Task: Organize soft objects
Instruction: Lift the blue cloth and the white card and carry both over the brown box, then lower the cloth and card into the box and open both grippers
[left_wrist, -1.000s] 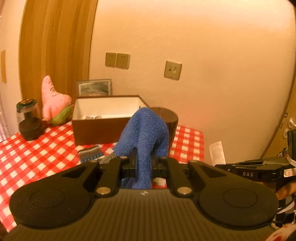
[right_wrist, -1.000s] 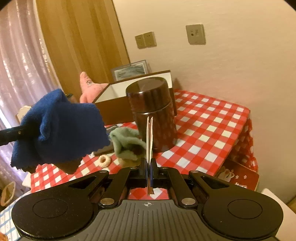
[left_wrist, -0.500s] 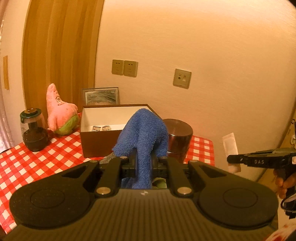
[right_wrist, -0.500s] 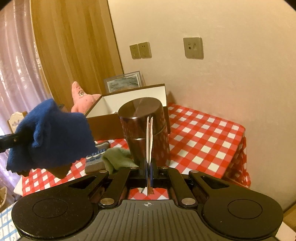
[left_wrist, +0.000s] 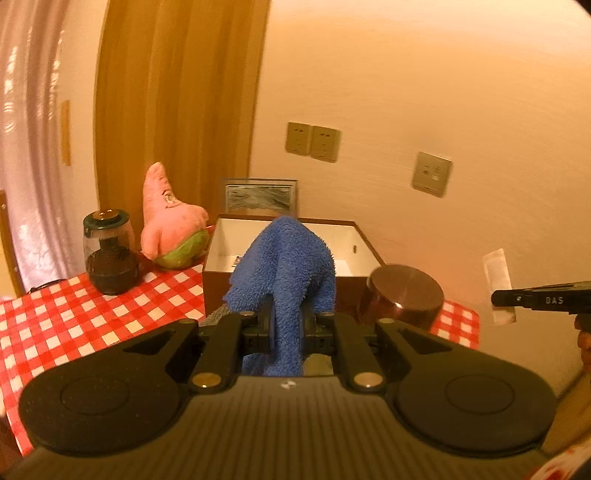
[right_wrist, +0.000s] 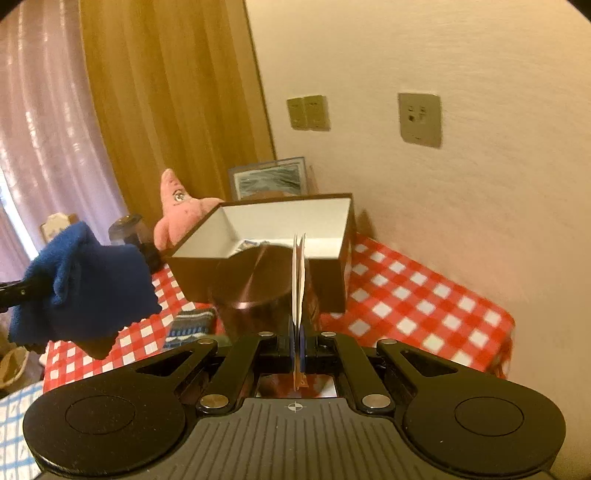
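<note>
While blue towel (left_wrist: 284, 273) hides box (left_wrist: 347, 236), canister (left_wrist: 406, 291) perhaps touches it.

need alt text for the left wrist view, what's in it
The left gripper is shut on a blue towel, held up above a table with a red checked cloth. Behind the towel are an open brown box, a dark round tin, a pink star plush and a glass jar. The right gripper enters at the right edge, holding a small white packet.
</note>
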